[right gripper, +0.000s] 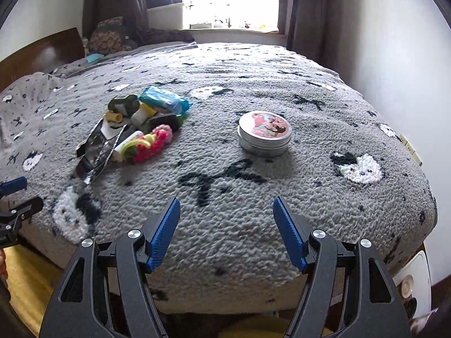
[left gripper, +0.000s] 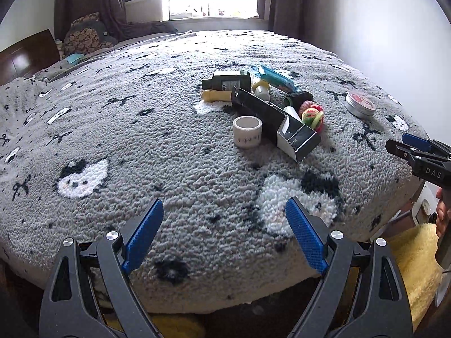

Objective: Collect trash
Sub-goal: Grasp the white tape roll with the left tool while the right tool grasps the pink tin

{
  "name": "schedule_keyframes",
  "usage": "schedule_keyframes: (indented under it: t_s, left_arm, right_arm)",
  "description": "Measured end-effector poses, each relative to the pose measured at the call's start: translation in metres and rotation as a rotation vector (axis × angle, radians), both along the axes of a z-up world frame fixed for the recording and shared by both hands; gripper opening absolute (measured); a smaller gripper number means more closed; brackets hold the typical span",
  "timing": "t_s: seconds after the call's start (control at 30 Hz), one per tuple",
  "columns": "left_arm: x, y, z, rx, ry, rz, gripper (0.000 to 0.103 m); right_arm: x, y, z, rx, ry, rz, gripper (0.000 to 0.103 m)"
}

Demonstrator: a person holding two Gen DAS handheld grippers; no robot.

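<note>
While I hold both claws low at the near edge of the bed, this is what each view gives me.

Left claw: my left gripper stands wide open over the grey blanket, its blue pads apart and nothing between them.

Right claw: my right gripper is likewise spread wide and empty, aimed toward the round tin.

Trash pile: the litter lies in one heap in the middle of the bed, left of the tin and well apart from it.

Hard to make out: under the long black carton several small bottles overlap; I cannot tell how many. A dark bottle and a teal packet lie at the far side, partly covered.

Cut off: in the left view my right gripper enters at the frame's right edge, only its tips showing; its spread is unreadable from there. In the right view my left gripper is a sliver at the left edge.

Left view only: a white tape roll stands just beside the carton; the right view hides it behind the heap.

Right view only: the tin's pink pictured lid faces up plainly, and the knitted pink-and-yellow piece shows in full at the heap's near side.
</note>
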State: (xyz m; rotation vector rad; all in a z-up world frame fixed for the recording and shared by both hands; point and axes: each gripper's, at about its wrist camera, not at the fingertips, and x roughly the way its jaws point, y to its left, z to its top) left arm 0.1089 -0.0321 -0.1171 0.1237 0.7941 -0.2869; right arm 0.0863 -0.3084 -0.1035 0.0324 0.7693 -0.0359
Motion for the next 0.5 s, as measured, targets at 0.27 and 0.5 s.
schedule_keyframes:
  t_s: [0.27,0.5]
  left_arm:
    - [0.047,-0.020,-0.021,0.020,0.041,-0.018,0.077]
    - [0.079,-0.033,-0.021,-0.006,0.036,-0.027,0.059]
  right_arm:
    - [0.055,-0.028,-0.021,0.011,0.012,-0.117,0.080]
    - [0.099,-0.044,-0.030,0.059,0.020,-0.163,0.082]
